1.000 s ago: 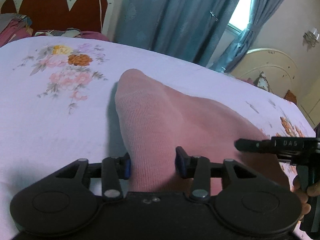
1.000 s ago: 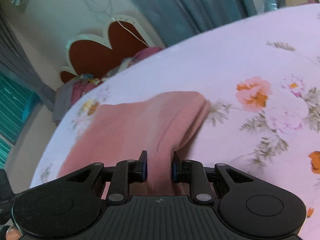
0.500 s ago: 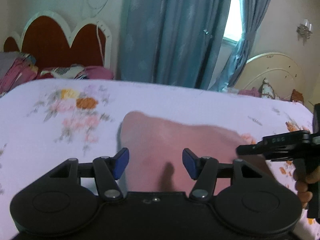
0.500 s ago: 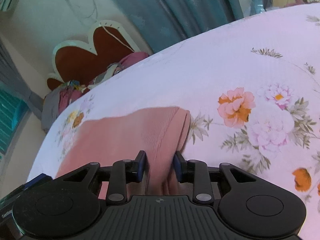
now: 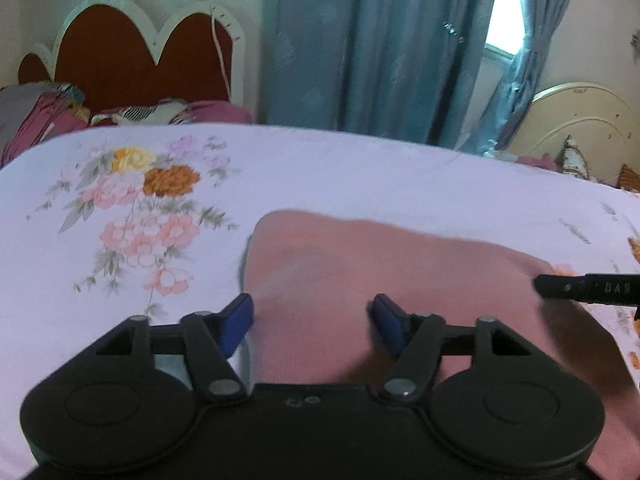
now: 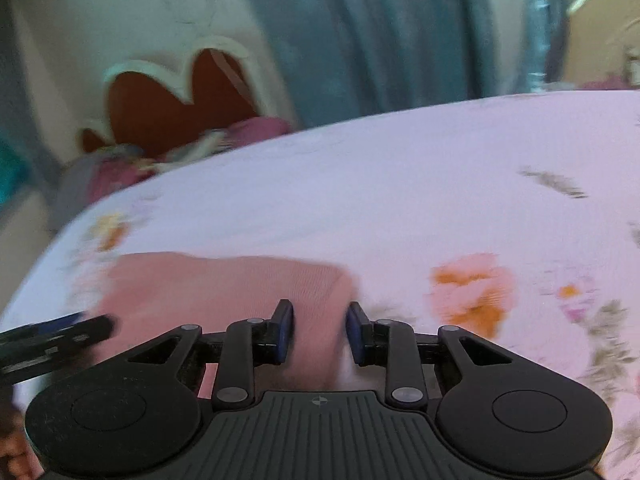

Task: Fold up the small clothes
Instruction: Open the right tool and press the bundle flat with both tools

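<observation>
Left wrist view: pink garment [image 5: 380,280] lies between the spread jaws.

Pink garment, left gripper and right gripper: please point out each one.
pink garment [image 5: 380,264]: left wrist view, middle of the cloth.
left gripper [image 5: 312,320]: left wrist view, between its fingertips.
right gripper [image 6: 320,330]: right wrist view, between its fingertips.

We've got a bed with a pale lilac floral sheet [image 5: 360,168] filling most of both views. Behind it there's a red scalloped headboard [image 5: 132,60] with white trim and some bedding [image 5: 44,112] piled in front of it, then blue-grey curtains [image 5: 376,48] with daylight coming through a window [image 5: 500,16], plus a cream footboard [image 5: 576,120] on the right.
</observation>
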Motion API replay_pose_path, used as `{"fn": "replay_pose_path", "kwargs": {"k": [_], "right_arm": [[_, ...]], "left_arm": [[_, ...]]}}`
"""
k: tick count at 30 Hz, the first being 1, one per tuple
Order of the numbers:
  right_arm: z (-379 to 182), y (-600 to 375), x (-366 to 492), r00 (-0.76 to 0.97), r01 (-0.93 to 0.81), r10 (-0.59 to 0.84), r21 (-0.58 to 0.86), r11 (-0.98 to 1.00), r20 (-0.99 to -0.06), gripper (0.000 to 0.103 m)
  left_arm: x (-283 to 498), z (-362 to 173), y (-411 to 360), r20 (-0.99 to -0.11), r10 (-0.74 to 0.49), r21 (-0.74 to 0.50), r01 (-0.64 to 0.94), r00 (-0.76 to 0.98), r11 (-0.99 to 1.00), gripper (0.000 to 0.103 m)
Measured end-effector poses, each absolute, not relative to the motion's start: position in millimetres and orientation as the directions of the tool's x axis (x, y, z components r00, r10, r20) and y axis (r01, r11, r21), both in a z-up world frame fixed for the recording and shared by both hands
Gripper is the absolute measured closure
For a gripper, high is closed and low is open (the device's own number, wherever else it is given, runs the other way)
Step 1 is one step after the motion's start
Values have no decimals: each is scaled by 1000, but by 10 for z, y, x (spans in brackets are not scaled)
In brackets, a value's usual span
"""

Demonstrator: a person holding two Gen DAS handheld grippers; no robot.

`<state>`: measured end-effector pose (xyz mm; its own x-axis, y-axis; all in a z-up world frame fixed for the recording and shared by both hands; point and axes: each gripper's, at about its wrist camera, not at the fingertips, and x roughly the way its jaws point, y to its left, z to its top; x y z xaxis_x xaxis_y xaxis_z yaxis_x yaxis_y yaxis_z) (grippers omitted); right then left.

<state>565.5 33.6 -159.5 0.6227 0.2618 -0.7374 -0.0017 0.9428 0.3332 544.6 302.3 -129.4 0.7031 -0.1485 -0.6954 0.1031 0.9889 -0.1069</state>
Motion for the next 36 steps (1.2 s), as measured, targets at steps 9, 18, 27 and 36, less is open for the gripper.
{"fn": "replay_pose_path", "kwargs": {"k": [9, 18, 27, 36], "right_arm": [[-1197, 312, 5378, 661, -44, 300, 363, 931, -688, 74], [-1017, 740, 4610, 637, -215, 359, 289, 933, -683, 74], [-1436, 627, 4582, 598, -117, 250, 226, 967, -762, 78], [-1057, 679, 4125, 653, -174, 271, 208, 963, -708, 79]], "left_arm": [[5223, -1090, 3045, -669, -157, -126, 97, 727, 987, 34], [4520, -996, 2988, -660, -190, -92, 173, 727, 981, 34], [4462, -1120, 2969, -683, -175, -119, 129, 709, 985, 29], [4009, -1005, 3019, -686, -188, -118, 148, 703, 982, 33]]}}
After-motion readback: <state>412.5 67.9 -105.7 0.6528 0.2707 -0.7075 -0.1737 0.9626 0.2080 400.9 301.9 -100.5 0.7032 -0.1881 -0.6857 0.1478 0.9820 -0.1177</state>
